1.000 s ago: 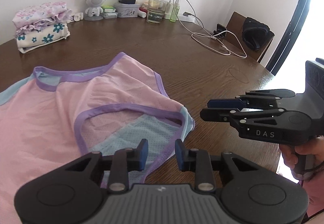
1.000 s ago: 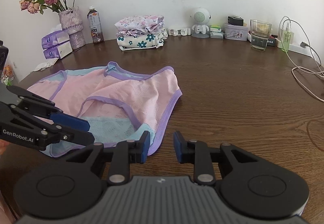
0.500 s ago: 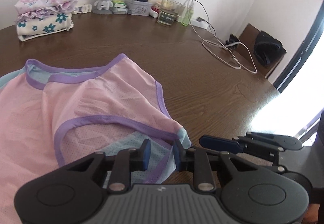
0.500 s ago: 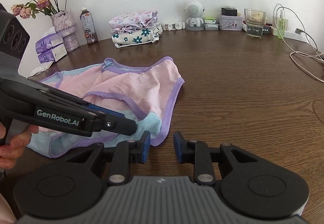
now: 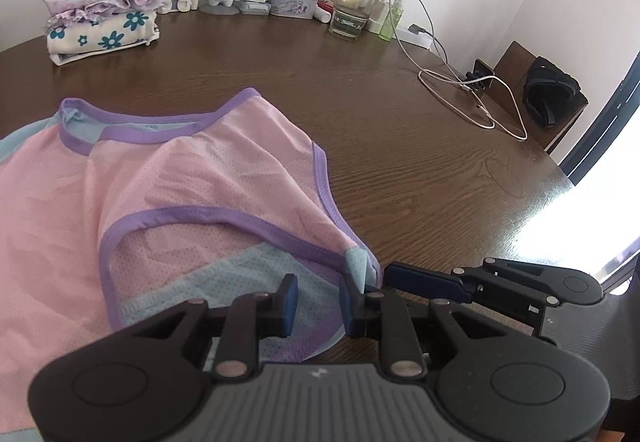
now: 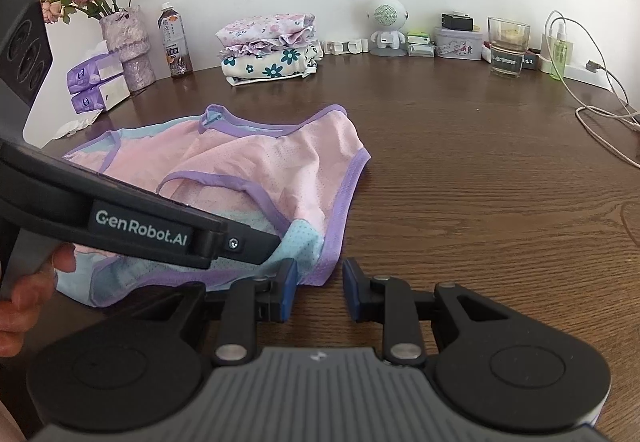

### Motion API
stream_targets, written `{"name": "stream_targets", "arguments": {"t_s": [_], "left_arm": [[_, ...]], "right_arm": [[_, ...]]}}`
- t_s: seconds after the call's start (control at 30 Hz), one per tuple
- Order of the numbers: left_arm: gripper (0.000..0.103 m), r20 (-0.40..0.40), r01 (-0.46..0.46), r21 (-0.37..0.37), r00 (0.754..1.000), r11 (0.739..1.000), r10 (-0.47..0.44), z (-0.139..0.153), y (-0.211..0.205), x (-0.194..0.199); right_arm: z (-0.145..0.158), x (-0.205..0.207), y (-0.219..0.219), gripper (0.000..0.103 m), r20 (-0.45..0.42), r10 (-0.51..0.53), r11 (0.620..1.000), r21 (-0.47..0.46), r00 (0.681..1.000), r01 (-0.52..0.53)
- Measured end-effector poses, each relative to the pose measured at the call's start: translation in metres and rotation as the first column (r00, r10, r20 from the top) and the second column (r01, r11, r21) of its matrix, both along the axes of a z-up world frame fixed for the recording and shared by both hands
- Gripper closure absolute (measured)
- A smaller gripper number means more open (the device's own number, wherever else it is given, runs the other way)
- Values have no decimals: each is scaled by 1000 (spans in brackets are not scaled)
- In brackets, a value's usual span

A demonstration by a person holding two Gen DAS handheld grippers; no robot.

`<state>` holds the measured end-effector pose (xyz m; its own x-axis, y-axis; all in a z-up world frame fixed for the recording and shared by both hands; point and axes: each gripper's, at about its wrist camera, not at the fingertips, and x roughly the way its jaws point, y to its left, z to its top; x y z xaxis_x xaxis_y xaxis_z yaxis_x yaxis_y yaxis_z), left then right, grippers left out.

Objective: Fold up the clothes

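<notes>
A pink mesh top (image 5: 180,182) with purple trim and a light blue lining lies spread on the brown table (image 5: 400,170). Its near right corner (image 5: 356,262) is partly folded over. My left gripper (image 5: 318,302) hangs open just over that corner, and blue fabric shows between its fingers without being pinched. In the right wrist view the same top (image 6: 260,162) lies ahead and to the left. My right gripper (image 6: 320,290) stands open at its near hem, over bare wood. The left gripper (image 6: 272,242) crosses in from the left there. The right gripper's blue finger (image 5: 424,282) shows beside the corner.
A stack of folded floral clothes (image 6: 268,50) sits at the back by the wall, with a small white robot figure (image 6: 386,26), a glass (image 6: 508,46) and a white cable (image 5: 472,98). A vase of roses (image 6: 128,50) and tissue packs (image 6: 96,86) stand back left. The table edge (image 5: 568,178) is at the right.
Both grippers have closed in on the top's near right corner. The left one has dropped low over it and the right one has drawn up beside it. Both stay open.
</notes>
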<state>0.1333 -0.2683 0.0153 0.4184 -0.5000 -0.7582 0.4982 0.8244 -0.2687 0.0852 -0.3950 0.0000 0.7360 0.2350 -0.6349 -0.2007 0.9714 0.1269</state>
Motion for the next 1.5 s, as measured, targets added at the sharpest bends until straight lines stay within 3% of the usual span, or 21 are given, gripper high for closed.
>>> {"name": "stream_targets", "arguments": {"t_s": [0.53,0.83,1.2,1.5], "left_arm": [[85,91,17,65,996,998,-23,-1,-8,-17],[89,100,36,75,994,997,-43,-2,-11,-18],[92,158,108,154,978,982,-133,1,-13,-30],[92,161,210,212,956,954,-246,3,-23,-26]], "right_arm": [[-2,-5,-4,76,11,40,999,-24,999,-40],[1,-10,-15,76,17,43,999,-19,999,-43],[7,0,-21,76,16,94,996,1,995,-94],[9,3,-16,80,19,161,985,-74,987,-159]]}}
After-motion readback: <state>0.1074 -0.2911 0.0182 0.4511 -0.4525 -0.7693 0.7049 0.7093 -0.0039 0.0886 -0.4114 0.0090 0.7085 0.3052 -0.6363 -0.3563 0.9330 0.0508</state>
